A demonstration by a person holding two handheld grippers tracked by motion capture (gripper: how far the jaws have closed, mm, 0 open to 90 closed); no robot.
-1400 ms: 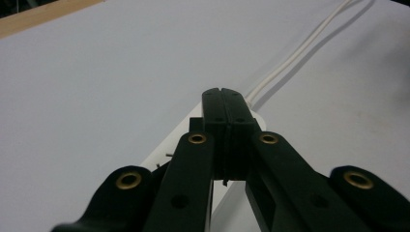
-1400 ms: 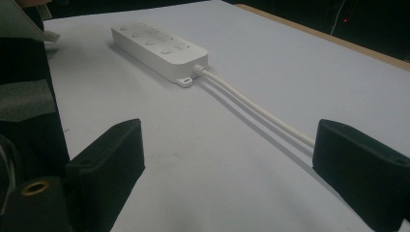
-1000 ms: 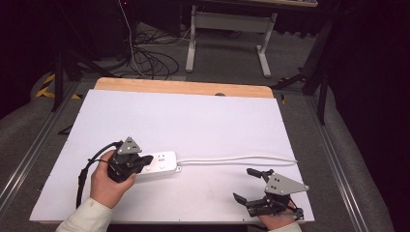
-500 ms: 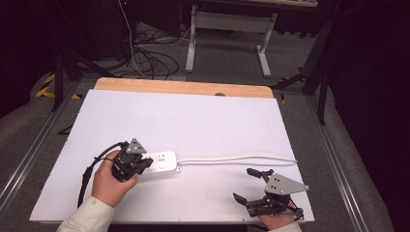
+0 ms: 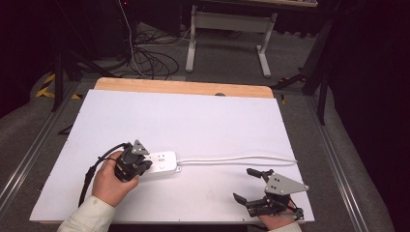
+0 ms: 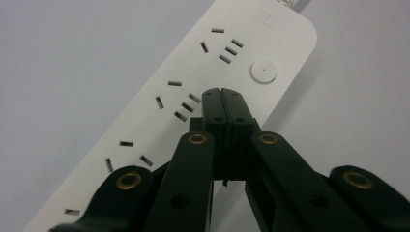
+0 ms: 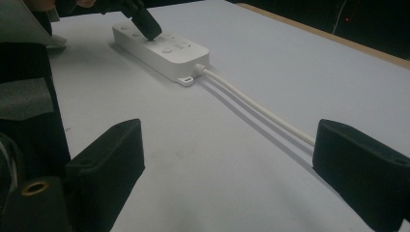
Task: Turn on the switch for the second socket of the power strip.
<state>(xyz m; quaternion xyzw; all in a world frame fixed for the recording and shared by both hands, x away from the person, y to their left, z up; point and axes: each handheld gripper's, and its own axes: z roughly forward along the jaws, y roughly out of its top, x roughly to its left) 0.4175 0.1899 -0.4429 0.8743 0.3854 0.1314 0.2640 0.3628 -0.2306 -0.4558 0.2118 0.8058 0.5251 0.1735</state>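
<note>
A white power strip (image 5: 161, 163) lies on the white table top, with its white cord (image 5: 237, 158) running off to the right. My left gripper (image 5: 145, 166) is shut, nothing between its jaws, and its tips rest on the strip's top. In the left gripper view the joined tips (image 6: 223, 96) sit over the power strip (image 6: 193, 77) beside its round button (image 6: 263, 72). My right gripper (image 5: 246, 184) stands open near the front right, apart from the cord. The right gripper view shows the power strip (image 7: 162, 50), the cord (image 7: 256, 107) and the left gripper (image 7: 151, 34) pressing down on the strip.
The white table top (image 5: 193, 125) has a wooden strip (image 5: 183, 88) along its far edge. Metal rails (image 5: 29, 159) run along both sides. A bench frame (image 5: 227, 29) and floor cables (image 5: 150, 58) lie beyond the table.
My left gripper has edged a little to the right over the power strip. The right gripper has stayed where it was.
</note>
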